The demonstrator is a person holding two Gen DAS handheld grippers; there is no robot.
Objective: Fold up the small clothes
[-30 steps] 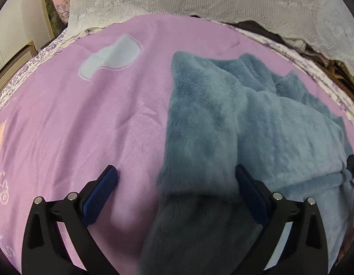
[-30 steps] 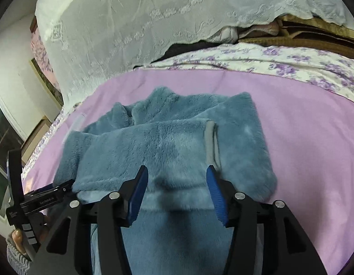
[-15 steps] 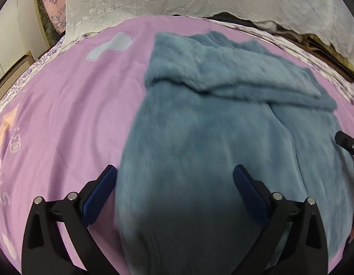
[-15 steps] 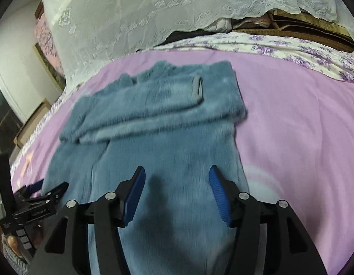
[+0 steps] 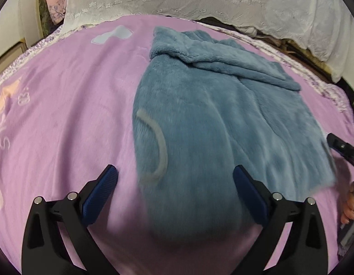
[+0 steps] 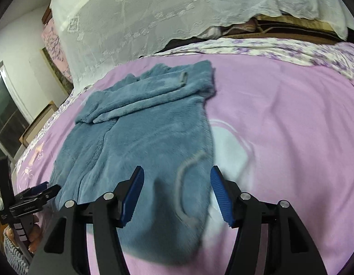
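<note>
A blue fleece garment (image 5: 213,123) lies flat on the purple blanket (image 5: 62,114), its sleeves folded across its far end (image 6: 154,91). A pale curved pocket trim (image 5: 159,146) shows near its left side, and another (image 6: 181,183) near its right side. My left gripper (image 5: 174,171) hovers open above the garment's near end, the pads touching nothing. My right gripper (image 6: 177,171) is open too, above the near right part with the trim under the gap. Each gripper appears at the edge of the other's view: the right gripper (image 5: 339,146) and the left gripper (image 6: 34,197).
A white lace cover (image 6: 154,18) drapes over piled bedding at the far side. A floral sheet (image 6: 268,50) edges the blanket. A window (image 6: 2,114) and a wooden frame (image 6: 39,121) are at the left. A hand (image 5: 350,206) holds the right gripper's handle.
Both grippers have drawn back toward the near edge of the bed. The folded sleeves now lie farther off, and the garment's lower body and pocket trims have come into view.
</note>
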